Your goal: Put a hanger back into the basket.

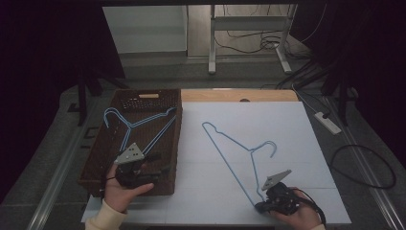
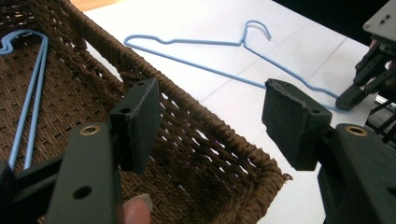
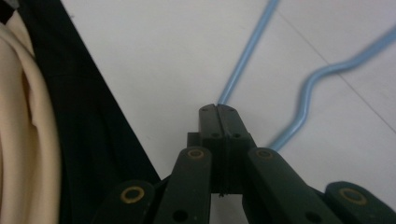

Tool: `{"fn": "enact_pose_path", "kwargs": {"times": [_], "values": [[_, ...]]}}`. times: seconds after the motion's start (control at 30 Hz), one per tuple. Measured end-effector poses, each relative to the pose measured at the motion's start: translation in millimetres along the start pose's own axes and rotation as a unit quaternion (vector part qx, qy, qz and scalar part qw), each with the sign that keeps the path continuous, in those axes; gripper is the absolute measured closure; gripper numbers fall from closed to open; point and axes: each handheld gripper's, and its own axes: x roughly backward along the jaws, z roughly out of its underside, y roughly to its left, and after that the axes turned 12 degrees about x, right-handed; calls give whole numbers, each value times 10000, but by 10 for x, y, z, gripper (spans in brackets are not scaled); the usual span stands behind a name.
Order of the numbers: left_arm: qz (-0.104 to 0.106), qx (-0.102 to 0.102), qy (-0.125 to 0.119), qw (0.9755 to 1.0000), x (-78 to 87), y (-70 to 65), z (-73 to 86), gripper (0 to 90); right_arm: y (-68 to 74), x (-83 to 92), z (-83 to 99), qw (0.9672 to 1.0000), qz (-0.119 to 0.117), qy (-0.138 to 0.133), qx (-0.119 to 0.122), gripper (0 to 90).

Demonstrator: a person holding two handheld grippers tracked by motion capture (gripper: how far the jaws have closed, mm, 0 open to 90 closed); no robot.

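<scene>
While my right gripper [image 1: 261, 206] sits at the near right of the white table [image 1: 287, 120], its jaws are pressed together on the lower corner of the blue wire hanger [image 1: 239, 158]. From the right gripper view, hanger wire [image 3: 243, 56] runs straight out from the closed tips [image 3: 218, 109]. That hanger lies flat on the table, hook toward the far right. My left gripper [image 1: 160, 170] hangs over the near end of the brown wicker basket [image 1: 95, 163], jaws wide apart, nothing between them. From the left gripper view, the basket rim [image 2: 210, 130] passes under the gap. A second blue hanger [image 1: 139, 127] lies inside the basket, well apart from my left gripper.
</scene>
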Motion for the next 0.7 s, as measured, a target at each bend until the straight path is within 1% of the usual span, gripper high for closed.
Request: {"fn": "enact_pose_path", "kwargs": {"times": [0.2, 0.37, 0.43, 0.7], "values": [[2, 21, 10, 10000, 2, 13, 3, 372, 79, -107, -151, 9998, -118, -22, 168, 900], [-3, 14, 6, 10000, 11, 19, 0, 372, 136, -210, -309, 9992, -127, -57, 385, 900], [-5, 14, 8, 10000, 9, 19, 1, 372, 141, -250, -370, 9990, -142, -93, 410, 900], [-11, 20, 7, 10000, 9, 25, 3, 372, 149, -403, -570, 9976, -373, -260, 526, 900]]}}
